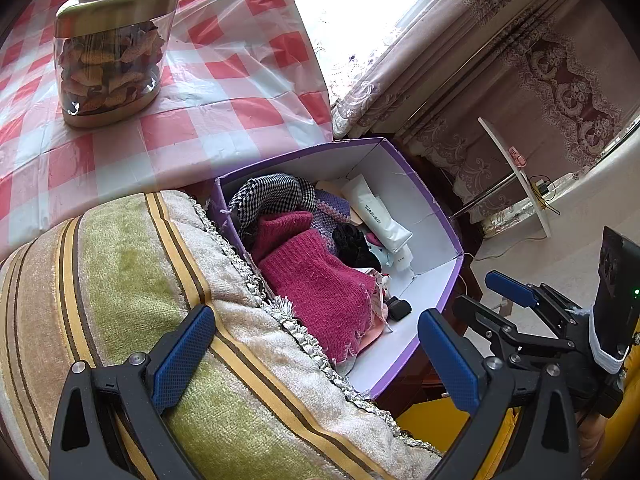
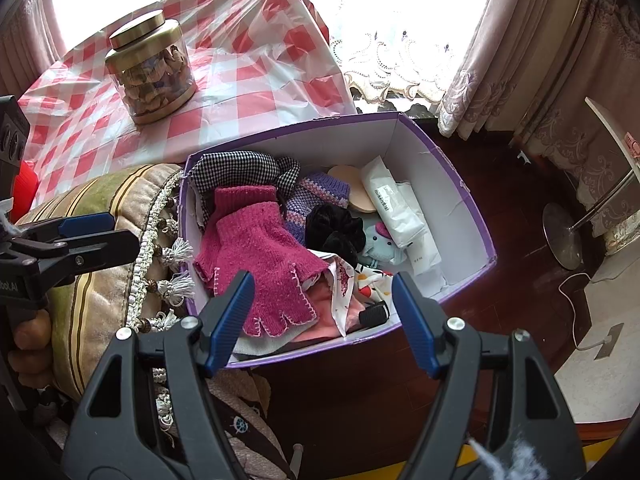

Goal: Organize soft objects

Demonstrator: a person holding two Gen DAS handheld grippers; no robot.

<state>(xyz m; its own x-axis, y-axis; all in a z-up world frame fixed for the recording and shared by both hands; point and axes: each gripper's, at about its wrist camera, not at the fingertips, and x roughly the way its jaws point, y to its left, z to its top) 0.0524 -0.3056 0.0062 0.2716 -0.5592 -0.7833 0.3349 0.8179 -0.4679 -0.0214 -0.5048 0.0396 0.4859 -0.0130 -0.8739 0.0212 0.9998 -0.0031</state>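
A purple box (image 2: 292, 128) with white walls (image 1: 400, 172) holds soft things. A magenta knit glove (image 2: 260, 248) (image 1: 316, 280) lies on top. Behind it are a houndstooth cloth (image 2: 236, 168), a purple knit piece (image 2: 320, 196), a black scrunchie (image 2: 332, 228) and a small blue plush (image 2: 380, 240). My right gripper (image 2: 322, 320) hangs open over the box's near edge, with nothing between its fingers. My left gripper (image 1: 316, 360) stands open above the striped cushion (image 1: 140, 280) to the left of the box, and it holds nothing. Each gripper shows in the other's view: left gripper (image 2: 112, 232), right gripper (image 1: 492, 308).
A gold-lidded jar (image 2: 154, 72) stands on the red-checked tablecloth (image 2: 248, 80) behind the box. White tubes and packs (image 2: 394, 204) lie along the box's right side. A lamp base (image 2: 562, 236) and a cable are on the dark floor to the right, with curtains behind.
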